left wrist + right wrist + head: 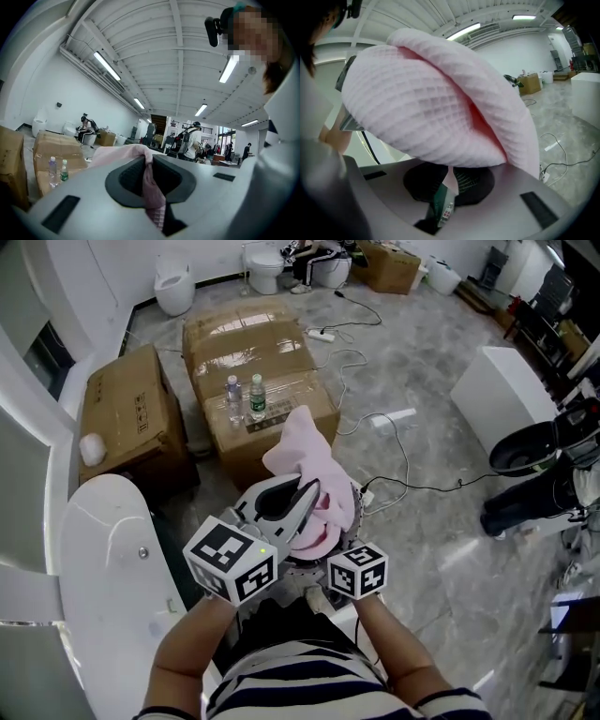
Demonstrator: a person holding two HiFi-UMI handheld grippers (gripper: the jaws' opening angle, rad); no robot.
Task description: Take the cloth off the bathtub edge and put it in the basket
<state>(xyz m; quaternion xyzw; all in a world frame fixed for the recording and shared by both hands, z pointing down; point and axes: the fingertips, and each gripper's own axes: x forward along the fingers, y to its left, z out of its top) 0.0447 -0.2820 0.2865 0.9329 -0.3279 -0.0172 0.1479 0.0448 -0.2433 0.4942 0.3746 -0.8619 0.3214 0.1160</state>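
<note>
1. Left tongs (296, 502): clamped on a thin fold of the pink cloth (309, 457), with the pads almost together.
2. Right tongs (450, 183): clamped on a narrow strip of the cloth that carries a sewn label. The bulk of the cloth billows over them.
3. Position: the cloth is clear of the white bathtub (103, 549) at the person's left. It is held in the air just before the body, with both tongs side by side on its near end.
4. Axis: the bunch runs from the tongs away from the person.
5. A round rim (302, 565) shows just beneath, mostly covered. It is probably the basket, in which case the coming move is straight down.
6. Appearance: pale pink waffle weave, soft and crumpled, deeper pink inside the fold.
</note>
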